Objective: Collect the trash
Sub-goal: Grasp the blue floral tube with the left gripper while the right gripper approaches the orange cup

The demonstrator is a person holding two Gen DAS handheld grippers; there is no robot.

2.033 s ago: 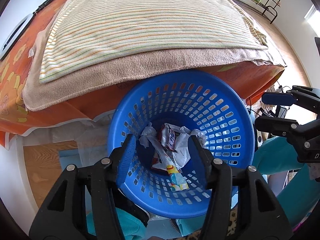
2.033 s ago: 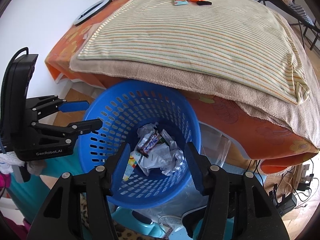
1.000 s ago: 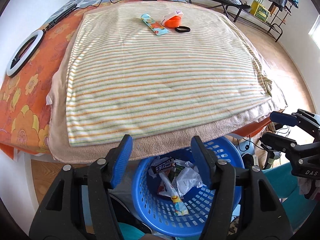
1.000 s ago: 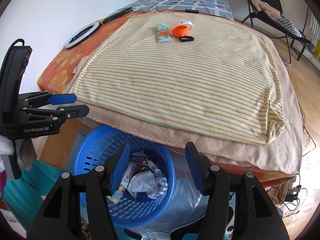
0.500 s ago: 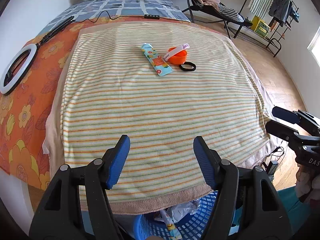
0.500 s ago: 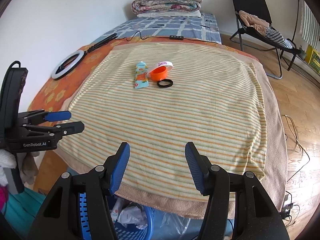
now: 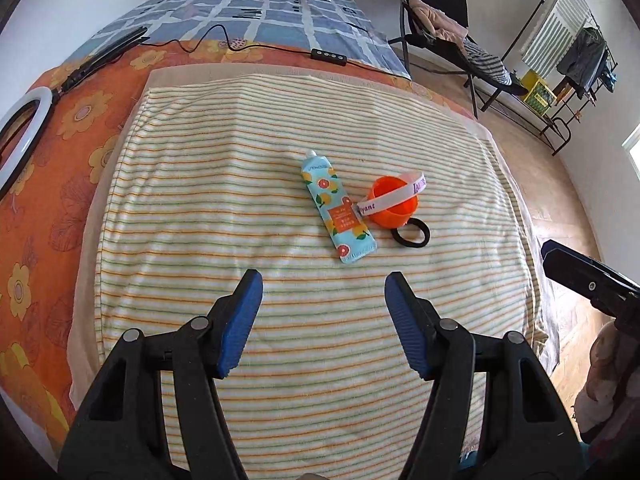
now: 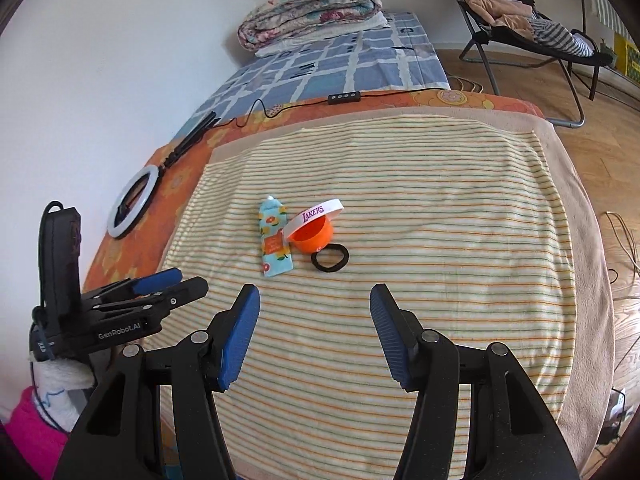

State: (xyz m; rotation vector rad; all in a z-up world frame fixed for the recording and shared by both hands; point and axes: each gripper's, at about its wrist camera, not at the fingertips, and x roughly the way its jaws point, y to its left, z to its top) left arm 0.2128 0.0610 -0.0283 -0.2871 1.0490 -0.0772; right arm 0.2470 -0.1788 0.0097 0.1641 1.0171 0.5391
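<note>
- Hovering the left gripper (image 7: 324,278) over the near half of the striped towel (image 7: 240,184), jaws standing roughly half open and gripping nothing, only towel showing in the gap.
- Carrying the right gripper (image 8: 314,290) just beside it in the same way: a middling gap, pads touching nothing, no load.
- Facing a small cluster near the middle of the towel, well ahead of both sets of fingertips and not yet touched.
- Counting in that cluster a citrus-printed tube (image 7: 338,210) lying flat, an orange cup (image 7: 394,210) tipped on its side just beside it, a white wristband (image 7: 390,198) draped across the cup's mouth and reaching the tube, and a black hair tie (image 7: 411,234) resting against the cup's near side.
- Taking the tube as the likeliest piece of trash here; not being able to tell whether the cup, band or hair tie count as rubbish or as belongings.
- Seeing no bin, bag or basket in either wrist view, so not being able to say how much has already been collected.
- Judging the work as unfinished: reaching across the towel, closing on an item and carrying it off to a container all remaining to be done.
- Expecting the flat tube on soft cloth to need a low, careful pinch.
- Leaving the ring light (image 8: 132,204) and the folded quilt (image 8: 312,8) out of the job.
</note>
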